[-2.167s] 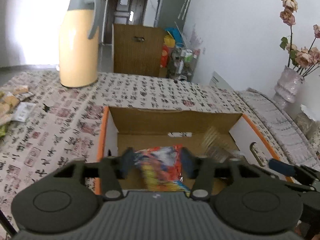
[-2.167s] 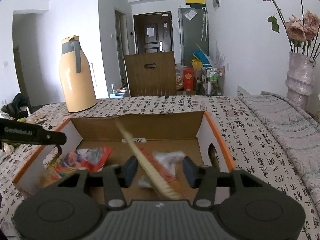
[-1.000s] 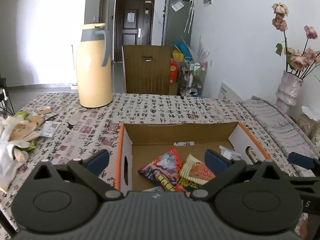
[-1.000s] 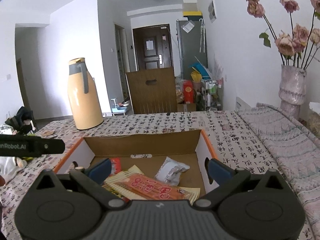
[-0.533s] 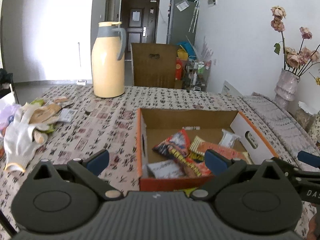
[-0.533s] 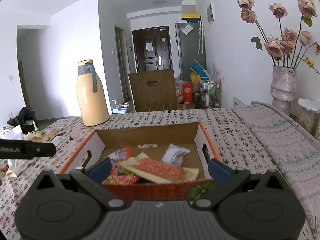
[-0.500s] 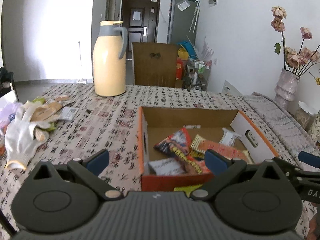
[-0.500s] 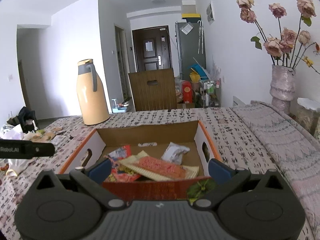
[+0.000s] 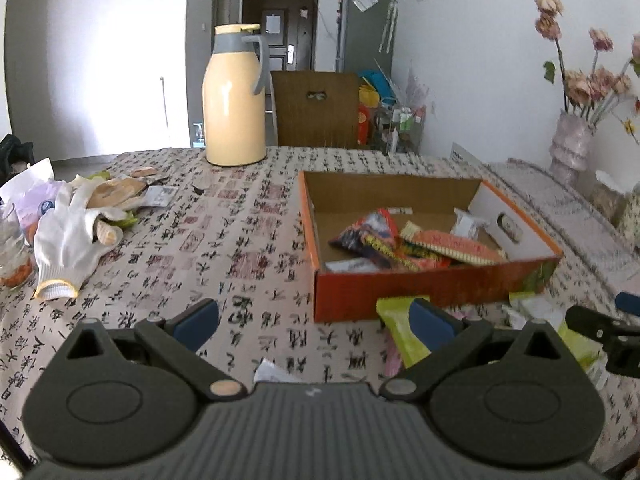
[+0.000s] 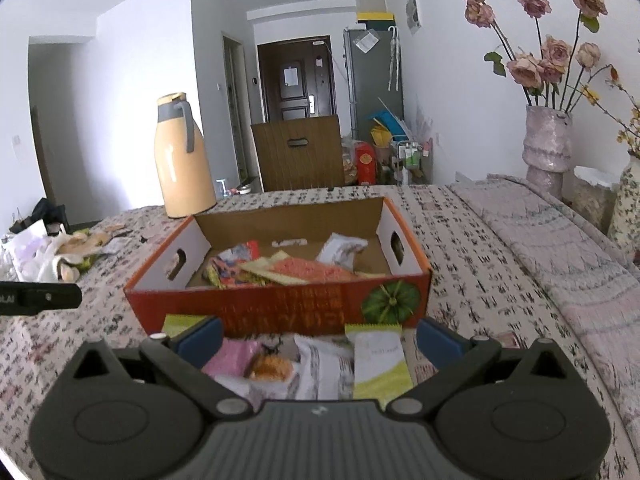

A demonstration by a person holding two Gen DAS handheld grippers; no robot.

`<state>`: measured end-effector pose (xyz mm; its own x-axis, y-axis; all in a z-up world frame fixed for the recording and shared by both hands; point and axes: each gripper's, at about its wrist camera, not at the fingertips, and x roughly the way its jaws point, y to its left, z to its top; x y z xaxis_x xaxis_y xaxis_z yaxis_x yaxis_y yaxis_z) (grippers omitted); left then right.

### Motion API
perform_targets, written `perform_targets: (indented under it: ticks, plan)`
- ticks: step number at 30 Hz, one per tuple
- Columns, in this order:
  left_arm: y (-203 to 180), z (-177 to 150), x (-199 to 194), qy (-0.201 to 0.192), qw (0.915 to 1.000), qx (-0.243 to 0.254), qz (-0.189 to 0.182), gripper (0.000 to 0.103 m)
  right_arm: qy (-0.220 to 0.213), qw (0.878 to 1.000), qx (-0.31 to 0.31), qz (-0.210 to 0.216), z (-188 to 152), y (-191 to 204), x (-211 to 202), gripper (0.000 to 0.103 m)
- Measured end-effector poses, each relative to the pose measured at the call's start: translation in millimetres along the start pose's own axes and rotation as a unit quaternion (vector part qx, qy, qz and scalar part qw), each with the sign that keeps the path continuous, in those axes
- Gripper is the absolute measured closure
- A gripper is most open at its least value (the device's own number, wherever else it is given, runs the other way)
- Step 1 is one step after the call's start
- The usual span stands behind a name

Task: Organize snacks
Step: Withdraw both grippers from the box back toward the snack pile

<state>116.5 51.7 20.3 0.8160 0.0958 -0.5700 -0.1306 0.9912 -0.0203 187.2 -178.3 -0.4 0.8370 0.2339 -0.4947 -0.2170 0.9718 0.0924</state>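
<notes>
An orange cardboard box [image 9: 432, 292] [image 10: 280, 308] sits on the patterned tablecloth and holds several snack packets [image 9: 404, 242] [image 10: 292, 268]. More loose snacks lie in front of it: a green-and-white packet [image 10: 380, 364], a pink packet [image 10: 236, 360] and a white packet [image 10: 320, 364]. A green packet [image 9: 394, 320] shows by my left gripper's right finger. My left gripper [image 9: 314, 326] is open and empty, short of the box's front left corner. My right gripper [image 10: 320, 340] is open and empty above the loose snacks.
A tall yellow thermos [image 9: 234, 98] stands at the back of the table. A white glove [image 9: 68, 240], wrappers and a glass [image 9: 12, 244] lie at the far left. A vase of dried roses [image 10: 548, 136] stands at the right. A brown chair back [image 10: 298, 152] is behind the table.
Both grippers let their packets go into the box, opened wide and pulled back toward the table's near side. The loose snacks in front of the box have come into view.
</notes>
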Motion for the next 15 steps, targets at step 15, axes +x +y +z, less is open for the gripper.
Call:
perform_targets:
  ticks: [15]
  plan:
    - [4.8, -36.5, -4.0, 0.003, 0.9998, 0.016, -0.007, 0.000, 0.000, 1.000, 0.003, -0.027, -43.5, -16.1, -19.1, 0.000]
